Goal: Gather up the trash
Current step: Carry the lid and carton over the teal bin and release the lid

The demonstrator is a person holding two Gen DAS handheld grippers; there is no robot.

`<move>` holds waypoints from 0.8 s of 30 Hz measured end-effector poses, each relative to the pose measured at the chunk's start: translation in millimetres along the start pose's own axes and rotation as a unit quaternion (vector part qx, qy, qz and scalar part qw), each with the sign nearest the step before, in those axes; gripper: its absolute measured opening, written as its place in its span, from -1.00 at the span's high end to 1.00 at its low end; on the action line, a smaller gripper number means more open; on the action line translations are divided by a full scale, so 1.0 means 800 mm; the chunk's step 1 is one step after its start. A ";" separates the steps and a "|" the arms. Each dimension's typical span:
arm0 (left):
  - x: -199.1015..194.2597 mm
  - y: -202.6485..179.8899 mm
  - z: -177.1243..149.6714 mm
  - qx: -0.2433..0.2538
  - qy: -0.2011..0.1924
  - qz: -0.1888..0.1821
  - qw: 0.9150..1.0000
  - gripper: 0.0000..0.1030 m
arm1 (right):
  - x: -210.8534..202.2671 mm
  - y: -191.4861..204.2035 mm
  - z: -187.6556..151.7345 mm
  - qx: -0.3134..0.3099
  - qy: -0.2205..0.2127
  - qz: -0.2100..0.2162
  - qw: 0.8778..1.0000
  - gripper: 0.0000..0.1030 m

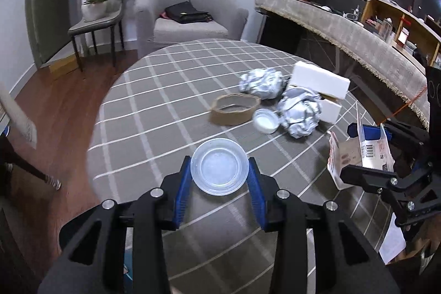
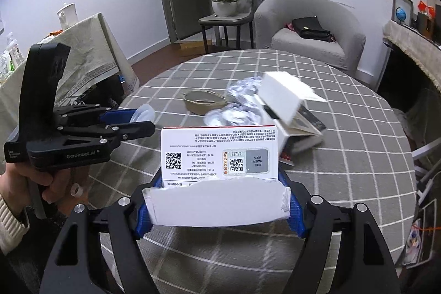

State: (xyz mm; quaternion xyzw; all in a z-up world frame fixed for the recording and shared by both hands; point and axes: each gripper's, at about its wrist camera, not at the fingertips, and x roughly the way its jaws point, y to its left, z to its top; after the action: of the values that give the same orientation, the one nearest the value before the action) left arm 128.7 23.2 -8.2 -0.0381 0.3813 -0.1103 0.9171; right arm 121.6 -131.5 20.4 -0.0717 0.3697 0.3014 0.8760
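Jaws: left gripper [image 1: 219, 175] pinching clear lid [image 1: 219, 166]; right gripper [image 2: 217, 207] clamping torn box [image 2: 219, 156]; checked tablecloth [image 1: 165, 90], grey armchair [image 1: 190, 15].

Clear glossy plastic lid [image 1: 219, 166]; crinkled shiny foil balls [image 1: 300, 112]; matt cloth tablecloth [image 1: 154, 112].

Grey white-checked tablecloth [image 1: 165, 101], silver foil balls [image 1: 261, 83], brown tape ring [image 1: 234, 109].

We see both grippers, left gripper [image 1: 219, 178] and right gripper [image 2: 217, 200]: black frames, blue ribbed pads, silver screws. Left body reads "GenRobot.AI"; below it, bare hand [image 2: 30, 181], cream knit cuff.
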 end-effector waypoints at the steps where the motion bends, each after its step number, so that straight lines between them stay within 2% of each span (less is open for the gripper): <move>1: -0.004 0.005 -0.002 -0.003 -0.001 0.003 1.000 0.19 | 0.001 0.005 0.001 0.000 -0.001 0.002 1.000 -0.47; 13: -0.049 0.101 -0.032 -0.051 -0.010 0.044 0.998 0.19 | 0.033 0.080 0.042 -0.014 -0.020 0.035 0.999 -0.48; 24: -0.068 0.205 -0.071 -0.115 0.023 0.073 0.990 0.19 | 0.084 0.163 0.081 -0.039 -0.026 0.076 0.996 -0.48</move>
State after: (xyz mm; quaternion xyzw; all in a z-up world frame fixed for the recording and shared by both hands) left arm 80.0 196.2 -36.2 -0.1129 0.4145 0.0004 0.9030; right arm 121.3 28.4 33.3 -0.0697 0.3395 0.3830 0.8562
